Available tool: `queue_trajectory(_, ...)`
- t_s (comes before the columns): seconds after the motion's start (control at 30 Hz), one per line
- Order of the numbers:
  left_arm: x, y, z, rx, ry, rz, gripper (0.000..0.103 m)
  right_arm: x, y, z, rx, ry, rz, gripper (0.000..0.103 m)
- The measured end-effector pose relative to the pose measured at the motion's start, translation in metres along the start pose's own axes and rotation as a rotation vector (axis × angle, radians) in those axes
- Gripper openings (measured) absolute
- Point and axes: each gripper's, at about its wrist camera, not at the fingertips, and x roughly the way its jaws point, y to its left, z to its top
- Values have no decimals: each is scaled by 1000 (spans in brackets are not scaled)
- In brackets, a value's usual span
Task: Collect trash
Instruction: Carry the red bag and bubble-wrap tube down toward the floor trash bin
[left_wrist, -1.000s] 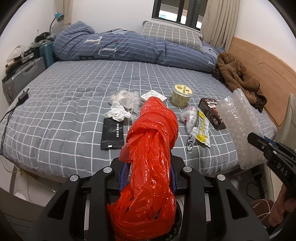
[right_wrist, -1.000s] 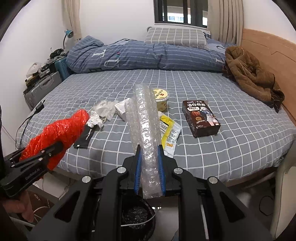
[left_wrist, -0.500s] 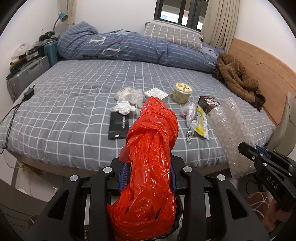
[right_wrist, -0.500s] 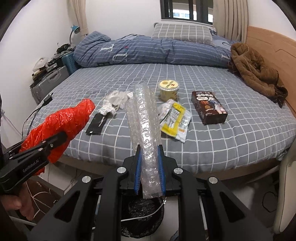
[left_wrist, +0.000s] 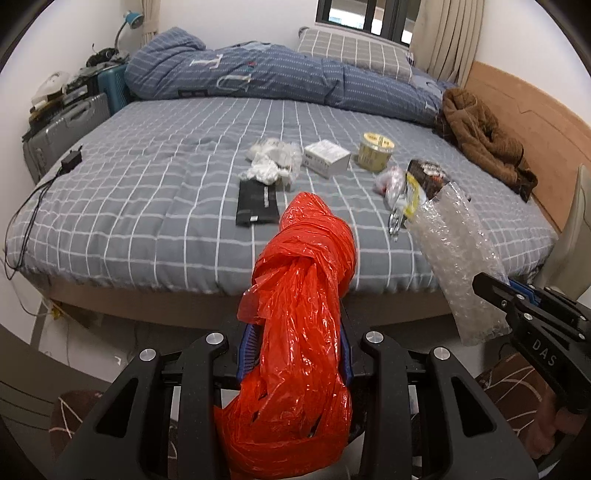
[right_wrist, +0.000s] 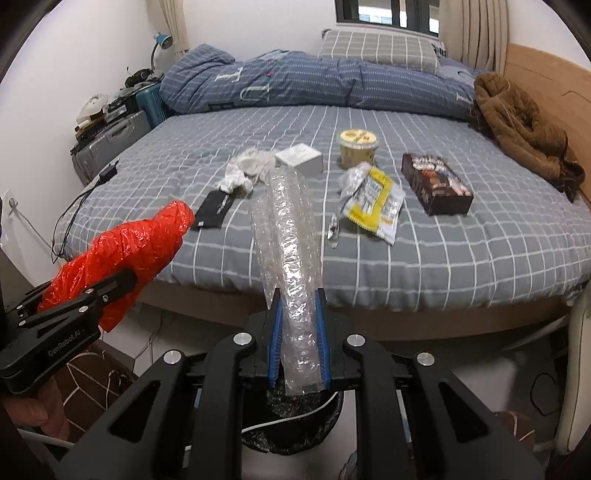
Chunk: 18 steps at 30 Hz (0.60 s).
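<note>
My left gripper (left_wrist: 295, 343) is shut on a crumpled red plastic bag (left_wrist: 303, 295), held off the near edge of the bed; the bag (right_wrist: 129, 251) also shows in the right wrist view. My right gripper (right_wrist: 298, 321) is shut on a clear roll of bubble wrap (right_wrist: 291, 240), seen at the right in the left wrist view as bubble wrap (left_wrist: 454, 258). Below it stands a bin lined with a black bag (right_wrist: 295, 424). On the bed lie a black pouch (left_wrist: 256, 203), white tissue (left_wrist: 271, 162), a white box (left_wrist: 327, 158), a yellow tub (left_wrist: 376, 150), a yellow wrapper (right_wrist: 376, 201) and a brown box (right_wrist: 437, 184).
The grey checked bed (left_wrist: 147, 192) fills the middle, with a blue duvet (left_wrist: 258, 77) and a brown jacket (left_wrist: 484, 140) at the back. Suitcases (left_wrist: 70, 125) stand at the left, and a charger with cable (left_wrist: 70, 160) lies near the bed's left edge.
Both grippers have drawn back from the bed and sunk a little, each keeping its load. The bin's black liner has come more into the right wrist view.
</note>
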Motion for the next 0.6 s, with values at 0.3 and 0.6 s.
queue_trajectory(0.3, 25, 8, -28, -15, 63, 7, 34, 23, 2, -31, 9, 69, 3, 16)
queue_trajectory(0.6, 59, 22, -56, -41, 145, 6, 34, 54, -2, -57, 33, 140, 4, 16)
